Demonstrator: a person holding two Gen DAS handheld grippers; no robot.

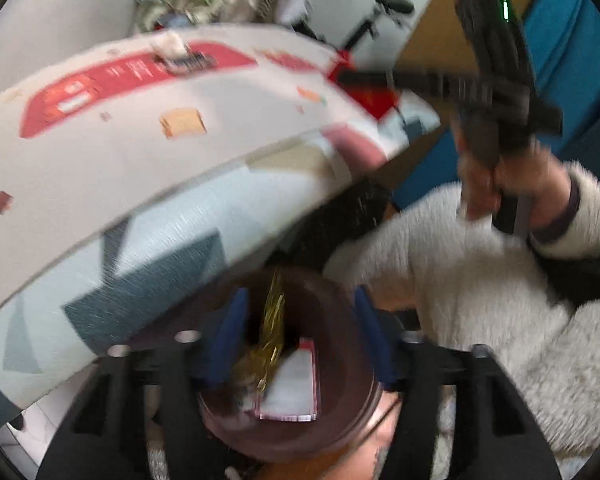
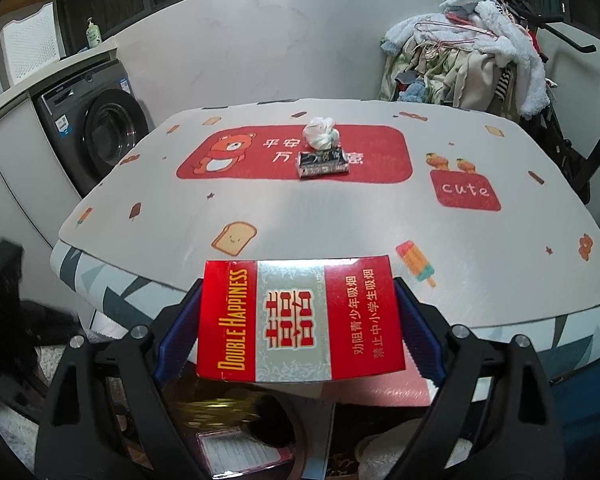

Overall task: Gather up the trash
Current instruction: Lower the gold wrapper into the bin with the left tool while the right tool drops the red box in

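right gripper [image 2: 298,320] is clamped on a red cigarette pack [image 2: 300,320], held over the table [image 2: 300,216] edge. at 12 o'clock, a black wrapper [image 2: 323,164] and a white wad [image 2: 320,133] sit on the table. left gripper [image 1: 300,340] hangs wide apart, holding nothing, over the brown bin [image 1: 332,412] with trash inside.

I saw the cigarette pack [image 2: 300,320] between my right gripper's [image 2: 300,322] fingers, above the table's [image 2: 340,224] near edge and the bin [image 2: 236,420]. A tied bag [image 2: 320,134] sat far-centre on the table, a wrapper [image 2: 323,163] just before it, and a washing machine [image 2: 96,128] stood to the left.
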